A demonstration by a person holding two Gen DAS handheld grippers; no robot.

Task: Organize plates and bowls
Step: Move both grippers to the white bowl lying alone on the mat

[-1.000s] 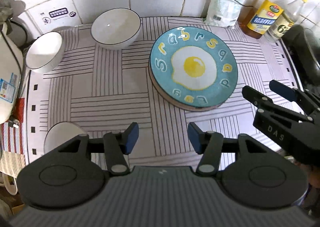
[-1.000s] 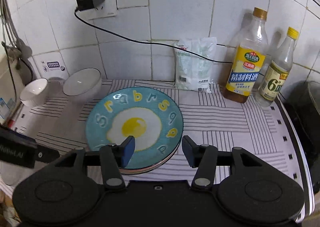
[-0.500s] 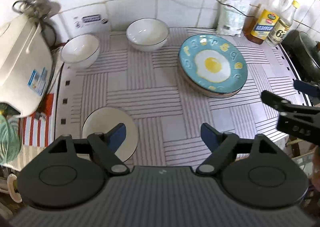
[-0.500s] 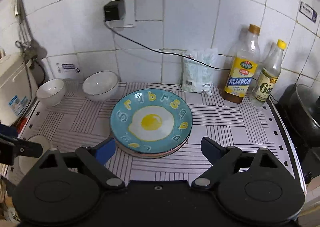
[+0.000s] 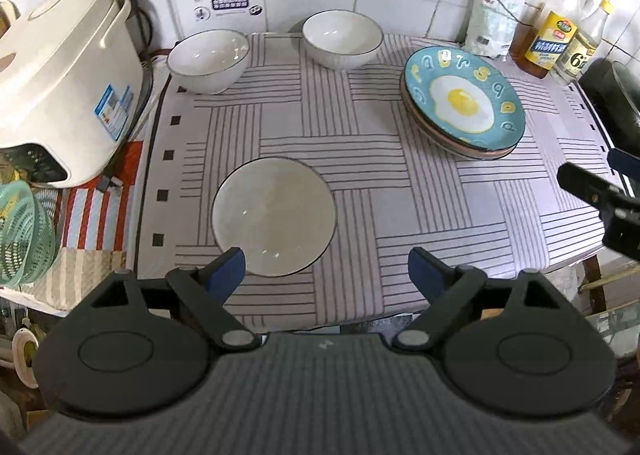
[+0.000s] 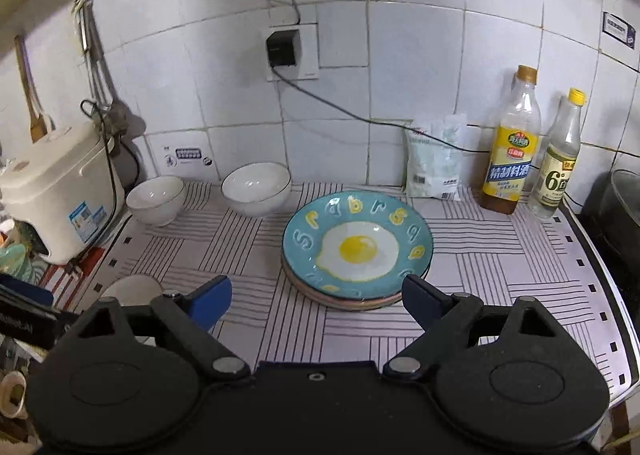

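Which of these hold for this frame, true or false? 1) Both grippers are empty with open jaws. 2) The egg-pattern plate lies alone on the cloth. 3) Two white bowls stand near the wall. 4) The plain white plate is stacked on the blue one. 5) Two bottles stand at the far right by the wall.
1) True: the left gripper and the right gripper hold nothing, jaws apart.
2) False: the egg-pattern plate tops a stack of plates.
3) True: left bowl, right bowl.
4) False: the white plate lies apart on the cloth.
5) True: bottles.
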